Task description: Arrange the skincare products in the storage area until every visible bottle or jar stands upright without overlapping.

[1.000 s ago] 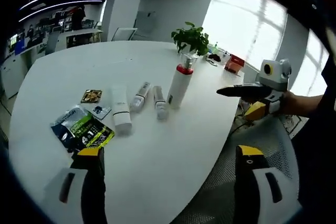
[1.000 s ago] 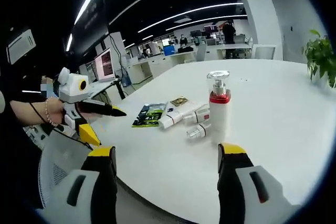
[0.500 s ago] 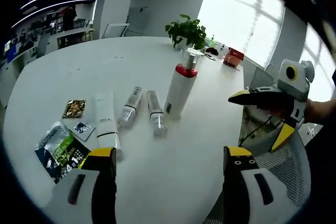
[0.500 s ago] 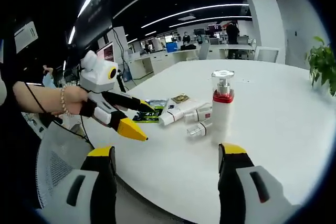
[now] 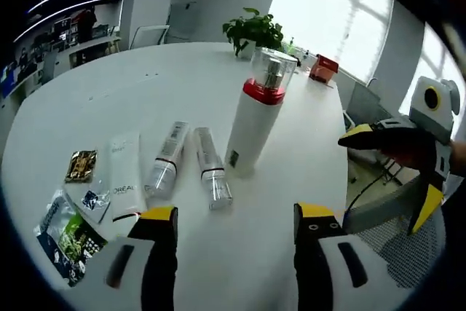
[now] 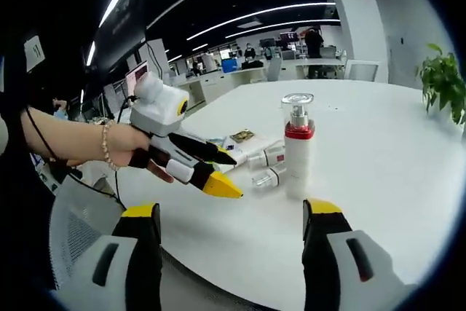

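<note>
A round white table [image 5: 87, 100] carries a small group of skincare products. In the left gripper view, a tall white pump bottle [image 5: 255, 121] with a red collar and clear cap stands upright, toward the near edge of the table. Just beside it on its left lie two small clear bottles [image 5: 211, 178], both on their sides and side by side without overlapping. Next to them lies a flat white tube [image 5: 125, 183]. Further toward the left edge sit a small gold sachet [image 5: 80, 165] and a green and black packet [image 5: 65, 238], the packet close to the table's edge.

The left gripper [image 5: 233, 216] hovers over the near part of the table with its yellow-tipped jaws spread apart, holding nothing; the clear bottles lie just ahead of it. The right gripper [image 5: 364, 132] comes in past the table's right edge, held in a hand [image 5: 415, 154].

In the right gripper view, the right gripper [image 6: 231, 213] is likewise spread and empty, with the pump bottle [image 6: 296, 147] standing just ahead. The left gripper [image 6: 222, 176] is held by a hand [image 6: 127, 147] wearing a bracelet, its jaws parted above the table near the lying bottles. A potted plant [image 5: 251, 30] stands at the table's far edge.
</note>
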Demonstrator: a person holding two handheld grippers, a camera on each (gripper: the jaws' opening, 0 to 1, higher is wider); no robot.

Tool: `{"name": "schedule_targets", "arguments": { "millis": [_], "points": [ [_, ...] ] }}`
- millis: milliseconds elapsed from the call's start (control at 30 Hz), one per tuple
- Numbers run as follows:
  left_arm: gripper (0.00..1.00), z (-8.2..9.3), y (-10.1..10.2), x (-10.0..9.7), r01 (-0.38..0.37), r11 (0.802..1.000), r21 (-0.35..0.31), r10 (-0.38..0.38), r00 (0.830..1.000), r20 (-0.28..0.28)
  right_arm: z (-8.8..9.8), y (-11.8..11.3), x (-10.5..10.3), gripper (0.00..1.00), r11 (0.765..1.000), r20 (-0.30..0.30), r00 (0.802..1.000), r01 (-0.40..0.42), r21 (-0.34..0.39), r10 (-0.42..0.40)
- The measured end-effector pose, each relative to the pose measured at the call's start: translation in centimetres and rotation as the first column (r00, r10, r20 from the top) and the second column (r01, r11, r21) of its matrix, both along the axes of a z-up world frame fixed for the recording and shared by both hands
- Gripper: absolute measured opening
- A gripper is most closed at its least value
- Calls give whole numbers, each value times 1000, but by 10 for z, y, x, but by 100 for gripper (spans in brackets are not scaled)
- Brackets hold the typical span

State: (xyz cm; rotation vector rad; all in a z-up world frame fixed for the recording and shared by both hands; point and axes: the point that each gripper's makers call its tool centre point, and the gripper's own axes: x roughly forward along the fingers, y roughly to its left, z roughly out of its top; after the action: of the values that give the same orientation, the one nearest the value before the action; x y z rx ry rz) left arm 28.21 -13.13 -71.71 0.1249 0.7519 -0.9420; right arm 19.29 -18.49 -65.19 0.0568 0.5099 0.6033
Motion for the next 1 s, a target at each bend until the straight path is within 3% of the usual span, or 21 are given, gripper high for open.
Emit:
{"name": "schedule_targets", "arguments": {
  "millis": [367,1000],
  "points": [
    [42,-20,-13,26,-26,996,80,21,998,66,-2,-4,2,79,1000,-10,1000,23,-3,-23],
    [28,-37,-36,45,-49,985,165,28,992,124,-3,-7,3,79,999,-18,999,42,3,-42]
  ]
}}
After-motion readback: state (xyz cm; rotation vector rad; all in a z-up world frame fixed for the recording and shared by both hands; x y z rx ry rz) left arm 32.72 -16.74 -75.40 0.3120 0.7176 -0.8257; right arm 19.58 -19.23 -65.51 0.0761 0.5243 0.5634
